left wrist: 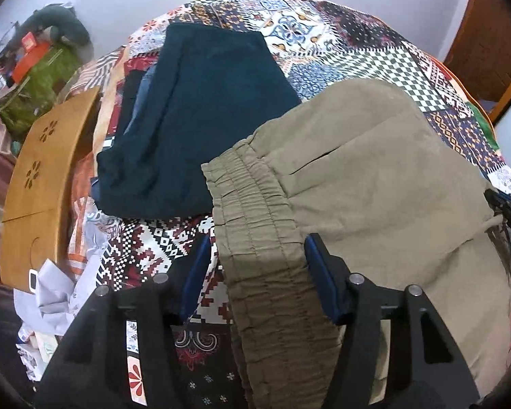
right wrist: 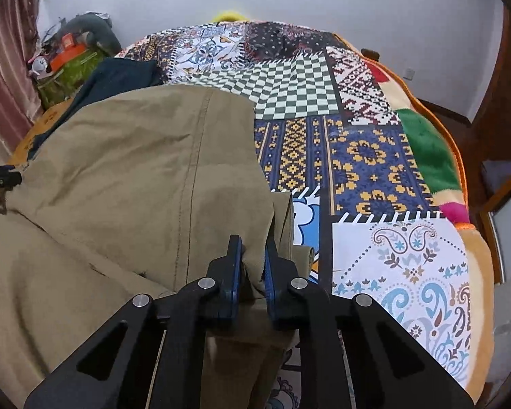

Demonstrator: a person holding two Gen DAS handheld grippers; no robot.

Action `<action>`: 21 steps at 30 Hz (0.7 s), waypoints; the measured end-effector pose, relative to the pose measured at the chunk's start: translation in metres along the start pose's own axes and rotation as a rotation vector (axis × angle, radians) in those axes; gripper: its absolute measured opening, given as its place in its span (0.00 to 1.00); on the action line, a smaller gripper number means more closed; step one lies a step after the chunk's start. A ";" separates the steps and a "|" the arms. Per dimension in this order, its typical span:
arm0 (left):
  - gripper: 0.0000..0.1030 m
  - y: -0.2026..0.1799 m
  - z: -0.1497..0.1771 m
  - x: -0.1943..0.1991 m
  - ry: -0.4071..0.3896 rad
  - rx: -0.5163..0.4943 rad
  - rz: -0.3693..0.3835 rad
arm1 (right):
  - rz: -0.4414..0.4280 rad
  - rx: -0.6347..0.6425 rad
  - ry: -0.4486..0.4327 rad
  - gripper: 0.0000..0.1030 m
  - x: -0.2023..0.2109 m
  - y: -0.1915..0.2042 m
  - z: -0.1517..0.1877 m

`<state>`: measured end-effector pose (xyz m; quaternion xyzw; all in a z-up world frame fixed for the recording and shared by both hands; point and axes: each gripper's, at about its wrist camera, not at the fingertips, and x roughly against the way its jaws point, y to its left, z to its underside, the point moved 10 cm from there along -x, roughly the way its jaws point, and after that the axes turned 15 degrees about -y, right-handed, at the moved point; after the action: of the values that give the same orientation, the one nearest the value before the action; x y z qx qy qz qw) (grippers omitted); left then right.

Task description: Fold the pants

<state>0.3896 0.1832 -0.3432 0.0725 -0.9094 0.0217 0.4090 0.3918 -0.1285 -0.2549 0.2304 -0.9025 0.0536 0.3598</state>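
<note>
Just one khaki pants [left wrist: 374, 177], two grippers.

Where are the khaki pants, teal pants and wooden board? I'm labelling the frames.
khaki pants [left wrist: 374, 177], left wrist view, flat seat panel.
teal pants [left wrist: 201, 109], left wrist view, middle of fold.
wooden board [left wrist: 47, 156], left wrist view, top face.

Both tongs [left wrist: 257, 272] [right wrist: 252, 269]: black angular frames, blue finger pads, silver round pivot screws.

You had one khaki pants [left wrist: 374, 156], one dark teal folded garment [left wrist: 201, 116], one patchwork bedspread [right wrist: 374, 156], two grippers.
</note>
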 end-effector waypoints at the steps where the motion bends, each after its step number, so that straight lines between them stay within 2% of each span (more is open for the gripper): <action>1: 0.58 0.002 0.001 0.000 -0.002 0.007 0.002 | 0.000 0.000 0.005 0.10 -0.001 0.000 0.000; 7: 0.59 0.004 0.002 -0.001 -0.012 0.013 -0.001 | 0.006 0.009 0.025 0.10 -0.006 0.000 0.002; 11: 0.69 0.002 0.010 -0.011 0.006 -0.044 -0.020 | 0.018 -0.002 0.045 0.10 -0.012 0.000 0.006; 18: 0.69 0.004 0.003 0.001 -0.011 -0.007 0.036 | 0.036 -0.003 0.029 0.14 -0.002 -0.003 -0.001; 21: 0.69 0.010 -0.011 0.018 -0.058 -0.025 -0.006 | 0.047 0.002 0.011 0.14 0.009 -0.004 -0.010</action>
<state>0.3842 0.1924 -0.3222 0.0707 -0.9209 0.0069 0.3834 0.3939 -0.1333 -0.2418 0.2091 -0.9056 0.0643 0.3634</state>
